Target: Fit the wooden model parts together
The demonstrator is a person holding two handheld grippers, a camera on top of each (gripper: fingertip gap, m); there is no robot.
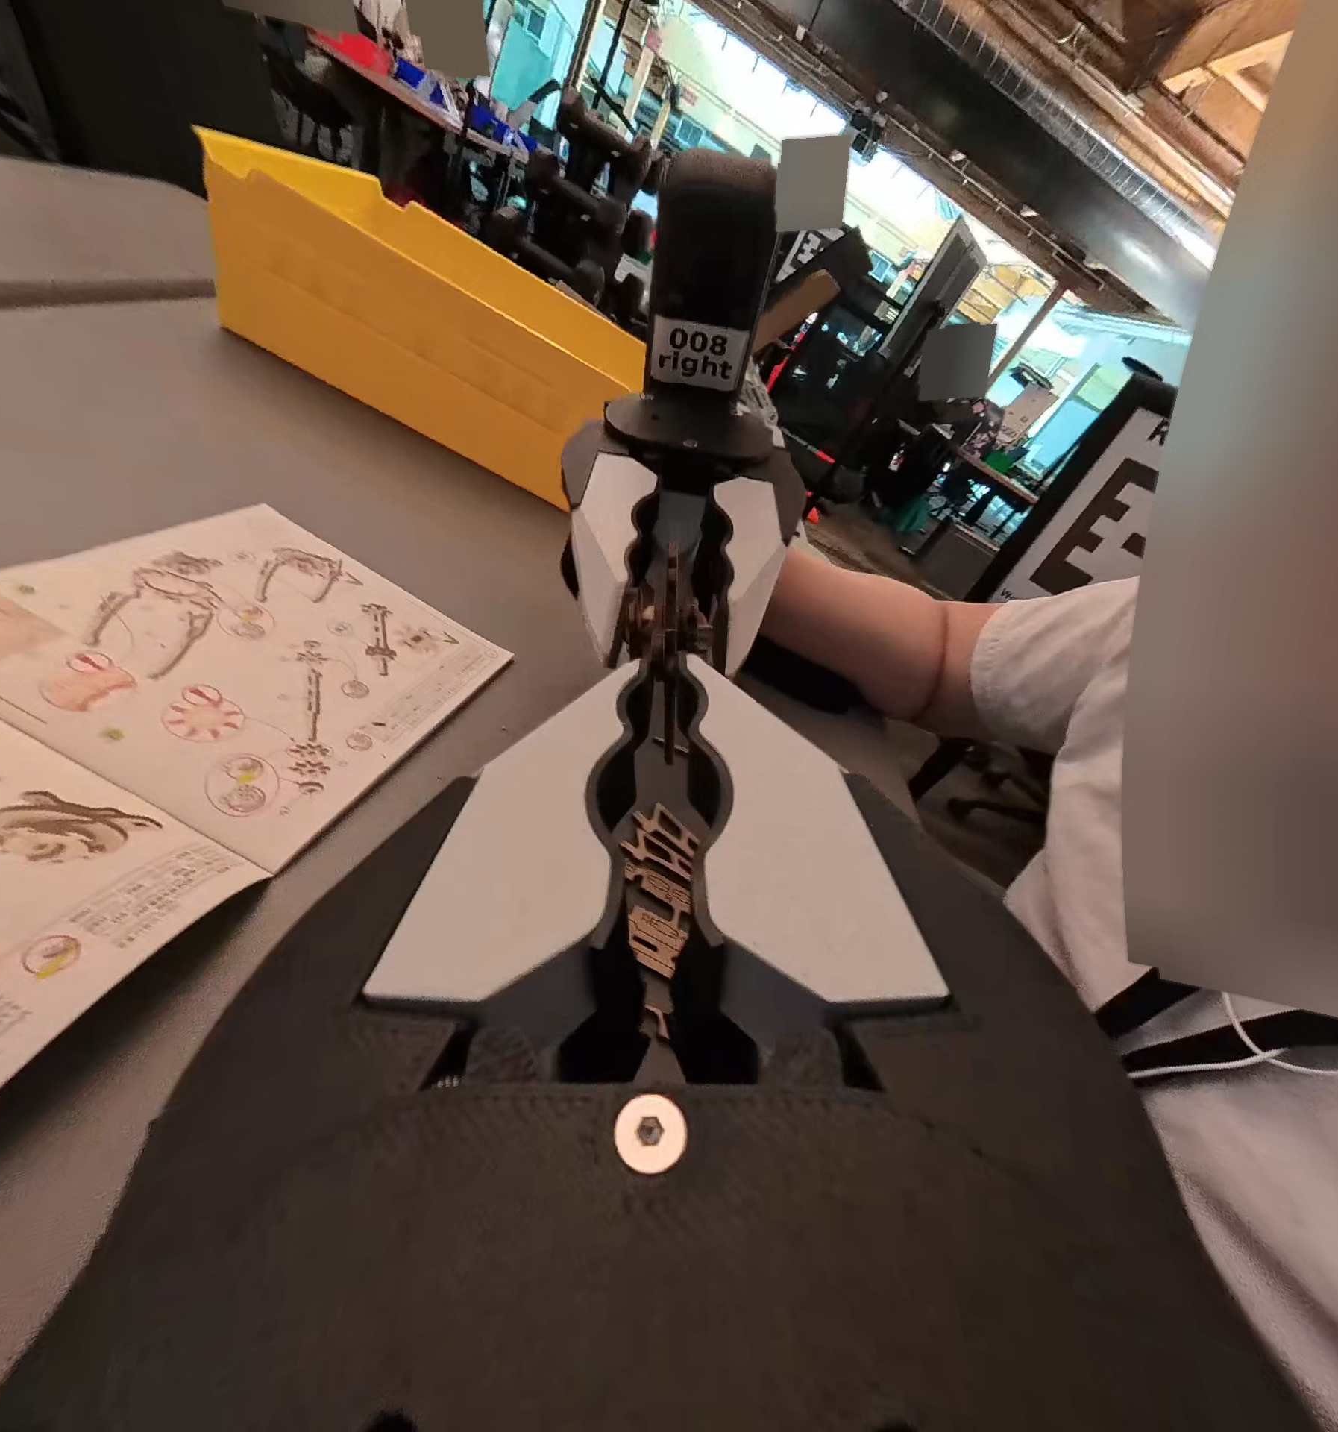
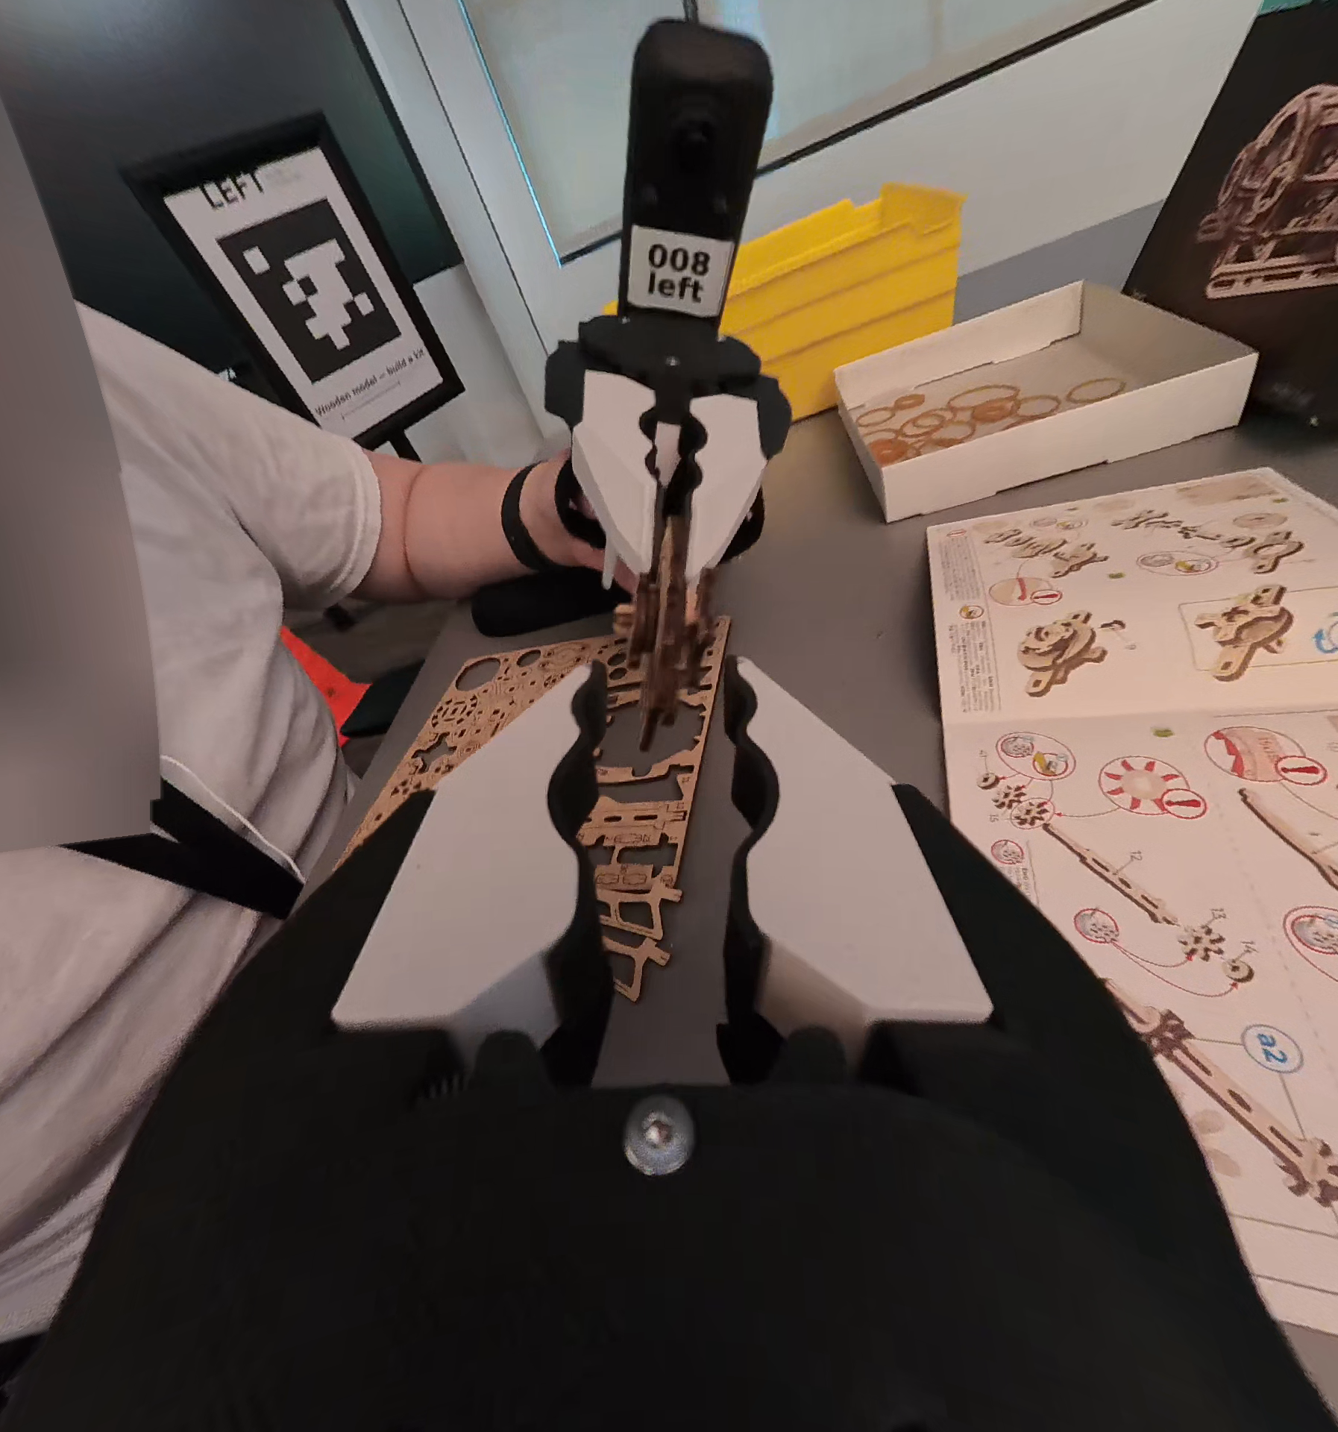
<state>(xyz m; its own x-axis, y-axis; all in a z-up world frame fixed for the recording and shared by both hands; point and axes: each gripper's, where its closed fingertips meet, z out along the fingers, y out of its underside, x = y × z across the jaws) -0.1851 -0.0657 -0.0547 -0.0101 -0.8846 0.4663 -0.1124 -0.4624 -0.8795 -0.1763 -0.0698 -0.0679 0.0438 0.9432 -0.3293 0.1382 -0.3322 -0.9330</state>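
A small wooden assembly (image 2: 670,643) of several layered parts hangs in the air between the two grippers, which face each other tip to tip. My left gripper (image 1: 664,670) is shut on a thin flat wooden part seen edge-on; it also shows in the right wrist view (image 2: 654,573). My right gripper (image 2: 666,670) has its fingers on either side of the layered end of the assembly; in the left wrist view (image 1: 670,655) the wood fills its gap. A laser-cut wooden parts sheet (image 2: 495,721) lies on the grey table beneath.
An open instruction booklet (image 2: 1154,697) lies on the table and also shows in the left wrist view (image 1: 224,697). A yellow bin (image 1: 387,294) stands behind. A white tray (image 2: 1076,430) holds wooden rings beside the dark kit box (image 2: 1286,194). The person's forearm (image 1: 883,643) is close. The tips of both grippers are at nearly the same place.
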